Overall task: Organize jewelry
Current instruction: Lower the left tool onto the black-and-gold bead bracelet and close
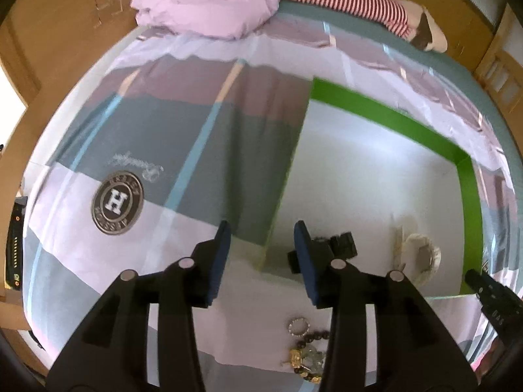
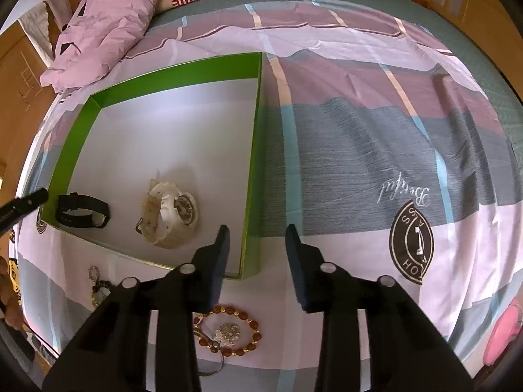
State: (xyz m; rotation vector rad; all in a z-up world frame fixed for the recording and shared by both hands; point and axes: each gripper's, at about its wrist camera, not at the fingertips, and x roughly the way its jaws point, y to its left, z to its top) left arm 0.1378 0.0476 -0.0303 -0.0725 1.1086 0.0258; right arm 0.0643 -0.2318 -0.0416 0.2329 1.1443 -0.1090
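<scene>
Two watches already lie inside the green box [image 2: 251, 163] on the bed: a black watch [image 2: 81, 215] near its left wall and a white watch [image 2: 173, 215] just beside it, apart from each other. The rest of the jewelry sits on the bedspread [image 2: 359, 150] outside the box's near edge: an amber bead bracelet [image 2: 228, 331] with a silver charm, and further left a small heap of dark beads, gold bits and a ring [image 1: 298, 326].

Both tools are empty. The left gripper [image 1: 261, 261] has its jaws spread with nothing between them, straddling the box's near corner. The right gripper [image 2: 256, 264] is likewise parted and empty, hanging over the box's near right corner, with the amber bracelet below it.

The risk I see is the soft bedding: pressing down for the bracelet could pinch cloth along with beads, or catch only the charm so the loop swings and drops. A jaw could also knock the thin box wall and shift the watches.
</scene>
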